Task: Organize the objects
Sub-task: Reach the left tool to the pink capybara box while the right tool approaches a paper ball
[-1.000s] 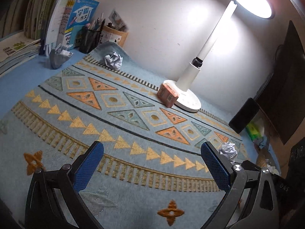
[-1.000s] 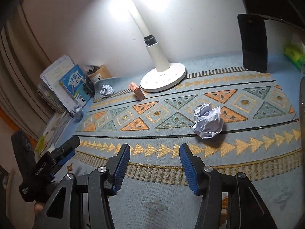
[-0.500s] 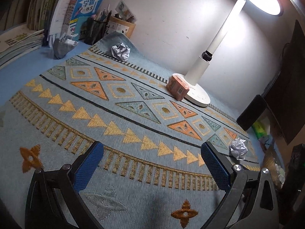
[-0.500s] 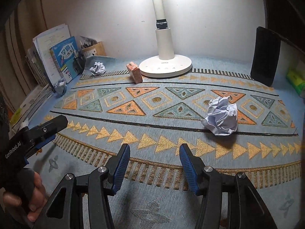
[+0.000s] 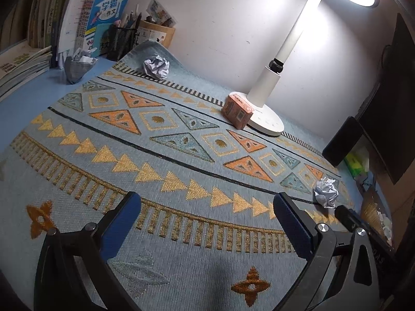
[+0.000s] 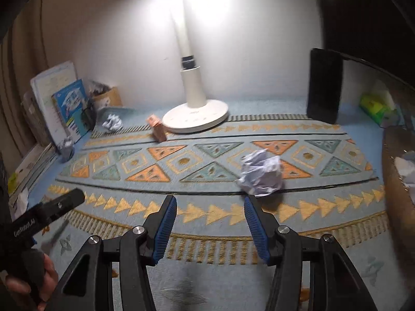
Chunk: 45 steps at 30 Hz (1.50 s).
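Two crumpled white paper balls lie on a patterned blue mat (image 6: 207,223). The near ball (image 6: 262,175) rests just beyond my right gripper's right fingertip and a little to its right; it also shows at the mat's right end (image 5: 326,192). The far ball (image 5: 156,66) (image 6: 112,123) sits at the mat's back left corner. A small orange box (image 5: 237,110) (image 6: 158,129) stands against the lamp base. My left gripper (image 5: 206,207) is open and holds nothing above the mat's front. My right gripper (image 6: 210,204) is open with nothing between its fingers.
A white desk lamp (image 6: 195,116) stands at the back. A black phone (image 6: 324,85) leans on the wall. Books (image 5: 103,20), a mesh pen holder (image 5: 120,41) and a grey crumpled wad (image 5: 75,67) crowd the left. A brown basket (image 6: 399,171) holds paper at the right. A hand (image 6: 26,285) grips the left gripper.
The right gripper has moved forward and swung toward the near paper ball, which now lies just past its right fingertip. The left gripper has drifted forward over the mat. Both stay open.
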Each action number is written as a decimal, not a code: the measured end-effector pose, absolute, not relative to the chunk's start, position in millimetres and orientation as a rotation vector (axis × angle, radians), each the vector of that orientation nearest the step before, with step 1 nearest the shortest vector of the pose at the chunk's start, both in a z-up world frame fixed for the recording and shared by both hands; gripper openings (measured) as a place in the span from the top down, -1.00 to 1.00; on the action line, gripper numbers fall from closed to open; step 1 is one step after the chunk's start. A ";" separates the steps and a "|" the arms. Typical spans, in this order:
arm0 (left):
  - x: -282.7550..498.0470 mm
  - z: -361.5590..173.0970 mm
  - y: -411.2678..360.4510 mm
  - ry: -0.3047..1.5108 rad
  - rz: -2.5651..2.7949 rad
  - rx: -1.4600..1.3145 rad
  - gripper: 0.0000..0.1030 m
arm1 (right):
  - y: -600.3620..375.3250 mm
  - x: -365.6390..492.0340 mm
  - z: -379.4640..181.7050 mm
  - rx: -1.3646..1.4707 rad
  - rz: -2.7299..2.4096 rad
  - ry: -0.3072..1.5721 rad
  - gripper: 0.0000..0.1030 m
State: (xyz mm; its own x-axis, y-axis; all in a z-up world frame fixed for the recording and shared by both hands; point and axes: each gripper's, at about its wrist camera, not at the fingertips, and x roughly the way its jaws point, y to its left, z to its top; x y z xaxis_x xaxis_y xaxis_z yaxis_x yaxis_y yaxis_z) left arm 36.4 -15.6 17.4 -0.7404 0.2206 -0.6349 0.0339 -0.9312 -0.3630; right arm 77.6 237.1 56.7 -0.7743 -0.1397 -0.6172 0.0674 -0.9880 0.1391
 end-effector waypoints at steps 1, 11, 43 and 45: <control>32.0 22.4 -12.2 -0.526 2.763 -1.102 -0.98 | 246.2 75.1 58.0 1.032 -2.882 -0.184 -0.19; -99.2 51.5 34.1 -0.348 2.800 -1.100 -0.95 | 286.6 26.3 65.1 1.121 -2.910 -0.167 -0.22; -150.5 26.3 -6.5 -0.080 3.043 -1.333 -0.73 | 282.1 9.0 42.5 1.161 -2.814 -0.166 -0.23; -151.1 24.9 -13.3 -0.040 3.025 -1.317 -0.73 | 281.1 8.6 42.3 1.164 -2.810 -0.159 -0.23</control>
State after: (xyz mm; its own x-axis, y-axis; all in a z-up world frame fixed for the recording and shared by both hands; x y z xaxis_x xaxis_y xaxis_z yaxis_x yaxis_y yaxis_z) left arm -151.1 -13.3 24.9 -0.6708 -0.1344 -0.7294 0.1537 -0.9873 0.0406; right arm 8.6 281.1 42.3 -0.7041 -0.1284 -0.6984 0.0490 -0.9900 0.1326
